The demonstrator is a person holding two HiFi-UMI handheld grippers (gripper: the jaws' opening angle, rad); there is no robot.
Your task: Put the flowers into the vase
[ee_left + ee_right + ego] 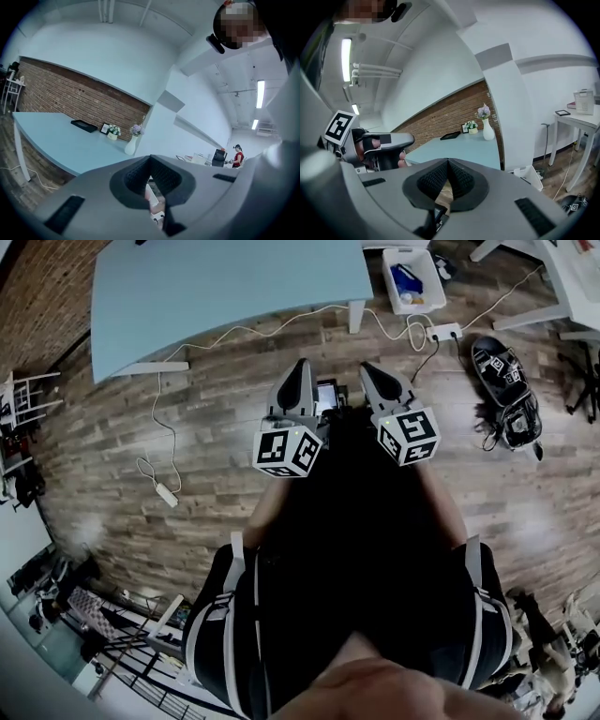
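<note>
A light-blue counter stands ahead of the person on a wood-plank floor. A white cable loops across the boards below its near edge. To the right on the floor are a white bin, a power strip and a black device with square markers.

The left gripper and right gripper are side by side over the floor, short of the counter. On each, the jaws are closed pad to pad with nothing held between them.

The white vase stands upright at the counter's far end, close to the brick wall and beside a white pillar. Its long axis is vertical, with the narrow neck on top. Purple flowers already rise out of that neck, stems roughly vertical.

Near the vase, along the wall, stands a small pot of white flowers, then a picture frame, then a flat black tray — all apart from one another.

The near stretch of the counter top is bare, so the open room lies there. At the far end the vase is hemmed by the wall, the pillar and the pot. A white side table stands off to the right — well apart from the counter.
</note>
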